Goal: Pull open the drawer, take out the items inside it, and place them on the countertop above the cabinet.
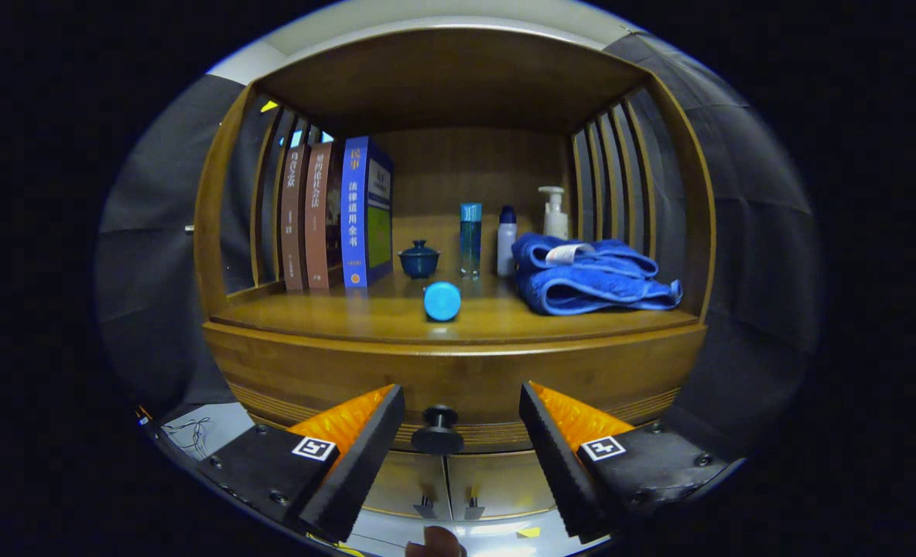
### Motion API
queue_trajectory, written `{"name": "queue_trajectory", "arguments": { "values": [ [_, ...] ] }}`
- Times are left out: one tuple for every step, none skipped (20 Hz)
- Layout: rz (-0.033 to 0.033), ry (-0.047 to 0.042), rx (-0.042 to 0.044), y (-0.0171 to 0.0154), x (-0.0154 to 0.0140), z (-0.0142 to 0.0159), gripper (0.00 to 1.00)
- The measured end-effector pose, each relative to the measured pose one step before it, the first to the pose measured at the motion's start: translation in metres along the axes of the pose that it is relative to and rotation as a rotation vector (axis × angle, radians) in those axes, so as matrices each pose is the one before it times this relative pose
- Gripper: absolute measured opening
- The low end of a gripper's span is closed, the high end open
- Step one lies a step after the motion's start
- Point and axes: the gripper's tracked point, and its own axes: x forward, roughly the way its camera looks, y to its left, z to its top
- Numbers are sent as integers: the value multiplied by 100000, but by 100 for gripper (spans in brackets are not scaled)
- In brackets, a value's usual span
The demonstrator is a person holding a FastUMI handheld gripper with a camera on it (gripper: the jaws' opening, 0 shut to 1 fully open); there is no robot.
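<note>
The tongs [462, 422] stand open, their two fingers spread to either side of the dark round drawer knob [437, 430], neither finger touching it, and the drawer [458, 379] front is closed flush with the wooden cabinet [218, 232]. On the surface [334, 313] above the drawer a blue cylindrical container [442, 301] lies on its side near the front edge, with three upright books [334, 213] at the back left and a folded blue towel [589, 275] to the right. Behind these stand a small dark lidded cup [419, 259], a tall blue bottle [470, 238], a smaller white bottle [507, 240] and a pump dispenser [555, 213].
</note>
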Motion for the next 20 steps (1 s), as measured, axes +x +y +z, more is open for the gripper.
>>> {"name": "queue_trajectory", "arguments": {
  "values": [
    [115,-917,-753,-151,-1004,995,99],
    [-280,-1890,-565,-177,-1101,1110,99],
    [-570,-1585,-661,-303,-1128,1055,99],
    [-931,-1280,-841,-319,-1145,980,99],
    [-962,-1058,-809,-278,-1170,916,99],
    [-482,-1199,-635,-100,-1173,1147,99],
    [131,-450,-612,28,-992,906,99],
    [-175,-357,-834,-116,-1190,1404,99],
    [-287,35,-4,-141,-924,853,99],
    [44,-381,972,82,-773,972,99],
    [431,-836,1400,185,-790,1141,99],
    [-50,-612,1098,-7,-659,1099,99],
    [-637,-520,439,-170,-613,1000,99],
    [-341,-541,-63,-171,-688,1008,99],
    [-700,-347,-481,-99,-568,855,99],
    [-746,-404,-687,-191,-699,737,99],
    [-531,-313,-1122,-80,-732,695,99],
    [-193,-873,-1038,56,-500,535,99],
    [197,-436,-1733,33,-630,380,99],
    [149,-693,-1441,99,-454,331,99]
  ]
}}
